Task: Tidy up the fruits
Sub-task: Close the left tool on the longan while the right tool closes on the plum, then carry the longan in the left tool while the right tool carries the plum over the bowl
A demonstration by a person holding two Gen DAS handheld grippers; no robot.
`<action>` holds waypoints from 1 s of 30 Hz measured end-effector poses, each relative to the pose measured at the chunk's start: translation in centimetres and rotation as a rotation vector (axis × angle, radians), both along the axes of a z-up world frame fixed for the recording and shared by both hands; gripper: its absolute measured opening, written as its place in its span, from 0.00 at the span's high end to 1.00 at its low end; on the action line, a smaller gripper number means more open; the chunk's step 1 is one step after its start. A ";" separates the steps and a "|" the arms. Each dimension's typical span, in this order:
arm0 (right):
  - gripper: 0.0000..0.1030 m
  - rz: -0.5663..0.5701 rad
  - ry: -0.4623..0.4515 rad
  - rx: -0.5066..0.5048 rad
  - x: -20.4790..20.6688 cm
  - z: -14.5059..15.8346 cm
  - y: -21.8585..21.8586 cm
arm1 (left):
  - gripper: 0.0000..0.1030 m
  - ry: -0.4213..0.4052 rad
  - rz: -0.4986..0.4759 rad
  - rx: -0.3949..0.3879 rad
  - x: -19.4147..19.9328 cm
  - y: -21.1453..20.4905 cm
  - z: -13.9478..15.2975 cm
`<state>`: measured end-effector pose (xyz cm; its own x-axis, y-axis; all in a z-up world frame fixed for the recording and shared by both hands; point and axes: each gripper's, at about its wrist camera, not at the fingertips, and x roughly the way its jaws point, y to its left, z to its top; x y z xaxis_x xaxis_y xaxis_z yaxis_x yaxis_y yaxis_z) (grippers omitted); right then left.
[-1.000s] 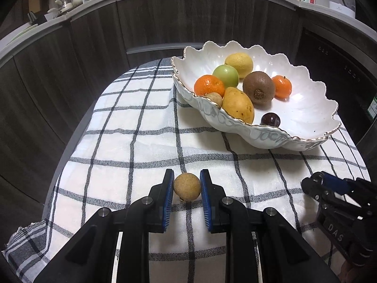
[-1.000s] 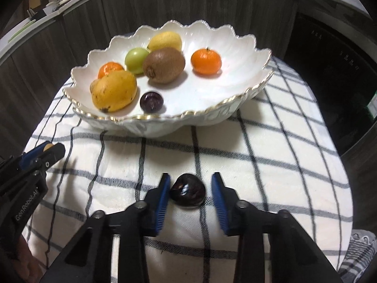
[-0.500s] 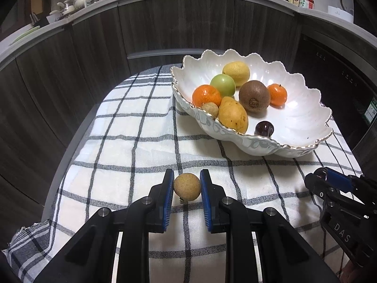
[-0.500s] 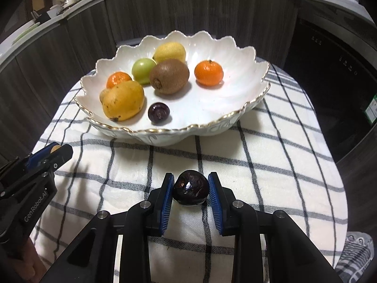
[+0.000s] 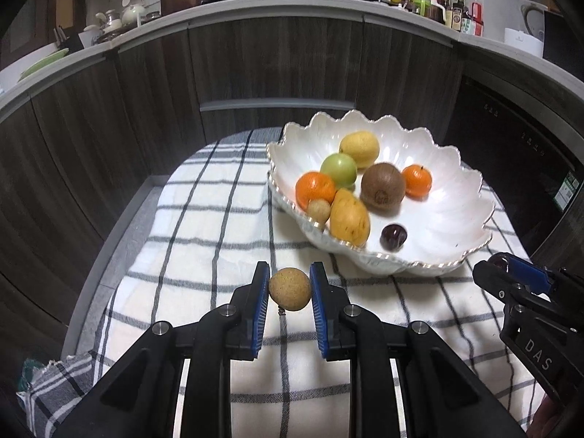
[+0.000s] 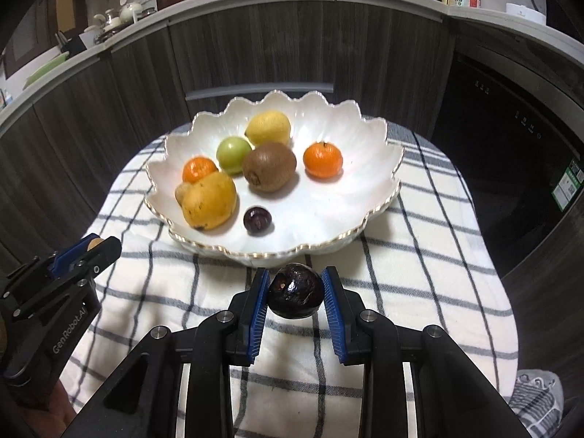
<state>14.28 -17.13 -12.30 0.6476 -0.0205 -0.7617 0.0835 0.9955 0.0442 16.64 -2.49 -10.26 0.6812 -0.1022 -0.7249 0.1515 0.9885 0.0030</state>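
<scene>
Your left gripper point(image 5: 290, 289) is squeezed tight on a small round tan fruit point(image 5: 290, 289). Both blue pads point(image 5: 261, 304) touch its sides. The fruit is up off the checked cloth point(image 5: 204, 226), w/ a tiny stem poking out under it. It hangs in front of the white bowl point(image 5: 452, 168), near the bowl's front left edge but not over it.

Your right gripper point(image 6: 296, 291) is squeezed on a dark shiny fruit point(image 6: 296, 291). Pads press it from both sides. It sits just in front of the bowl's gold rim, about at the middle of the front edge. You can't tell from here if it's over the rim or just before it.

The bowl has wavy edges & sits on the cloth at the far side of the table. Inside it:
- a yellow lemon point(image 6: 269, 128) at the back
- a green apple point(image 6: 233, 154) just in front of the lemon, touching the kiwi point(image 6: 269, 166)
- an orange point(image 6: 199, 169) on the left, behind the mango point(image 6: 208, 200)
- another orange point(image 6: 323, 160) alone on the right
- a small dark fruit point(image 6: 257, 220) by itself near the front
- a 2nd small tan fruit point(image 5: 319, 210) tucked betw the left orange & the mango

Each gripper shows at the edge of the other's view, so they're side by side, apart, not touching.

Behind the table are dark wood cabinets point(image 5: 273, 62) w/ a counter on top.
</scene>
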 end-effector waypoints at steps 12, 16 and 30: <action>0.70 -0.018 -0.071 0.002 1.4 3.2 -1.6 | 0.78 -0.050 -0.039 -0.025 2.5 -2.2 3.4; 0.70 -0.019 -0.087 0.004 2.4 4.0 -2.2 | 0.78 -0.066 -0.065 -0.028 3.8 -3.2 4.2; 0.70 -0.018 -0.084 0.008 7.3 4.5 -3.5 | 0.78 -0.042 -0.146 -0.024 8.9 -5.9 3.3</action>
<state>21.55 -20.59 -7.77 0.7090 -0.0269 -0.7047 0.0970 0.9935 0.0596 25.50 -8.40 -6.99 0.6874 -0.2198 -0.6922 0.2942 0.9557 -0.0113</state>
